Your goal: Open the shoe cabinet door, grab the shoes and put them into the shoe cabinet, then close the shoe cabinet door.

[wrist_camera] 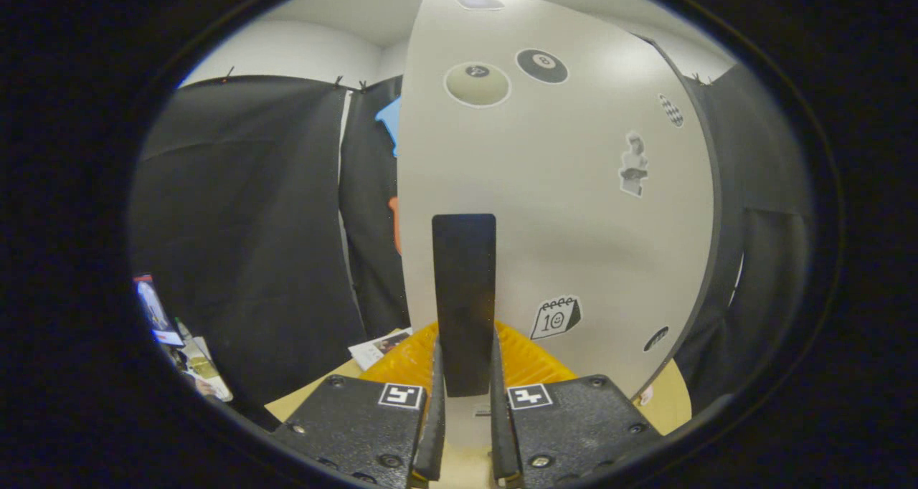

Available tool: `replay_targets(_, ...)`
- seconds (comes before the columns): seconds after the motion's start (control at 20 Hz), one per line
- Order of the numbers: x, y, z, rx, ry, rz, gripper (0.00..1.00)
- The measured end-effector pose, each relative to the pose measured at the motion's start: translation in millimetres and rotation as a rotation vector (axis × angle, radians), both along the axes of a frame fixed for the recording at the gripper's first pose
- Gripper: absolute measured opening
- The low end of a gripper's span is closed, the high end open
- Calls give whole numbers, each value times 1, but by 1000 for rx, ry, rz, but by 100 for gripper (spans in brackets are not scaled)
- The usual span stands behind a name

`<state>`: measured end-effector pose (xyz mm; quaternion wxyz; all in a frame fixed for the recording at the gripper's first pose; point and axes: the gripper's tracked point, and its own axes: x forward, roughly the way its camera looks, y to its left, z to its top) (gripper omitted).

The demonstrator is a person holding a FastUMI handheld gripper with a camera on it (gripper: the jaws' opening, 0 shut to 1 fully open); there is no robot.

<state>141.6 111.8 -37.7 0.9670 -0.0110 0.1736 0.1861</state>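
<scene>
Tongs (pixel 465 392): nearly closed, both fingers pressed on the dark upright door handle (pixel 464 295) at lower centre of the frame. Shoe cabinet door (pixel 574 209): pale, sticker-covered, filled centre and right. Worktop (pixel 670 403): tan, seen at lower right beneath the door.

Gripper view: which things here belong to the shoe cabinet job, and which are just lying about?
Job:
- shoe cabinet door, white, with stickers
- its black handle, upright between the fingers
- gripper, fingers close on either side of the handle; contact unclear

Lying about:
- printed leaflet on the wooden surface, left of the door
- papers farther left, by the black cloth
</scene>
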Motion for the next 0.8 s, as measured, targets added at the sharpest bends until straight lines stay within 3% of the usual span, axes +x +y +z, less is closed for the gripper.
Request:
replay_targets(0.4, -74, -66, 17, 31, -15, 44, 30)
replay_targets(0.8, -125, -166, 33, 20, -50, -60, 29)
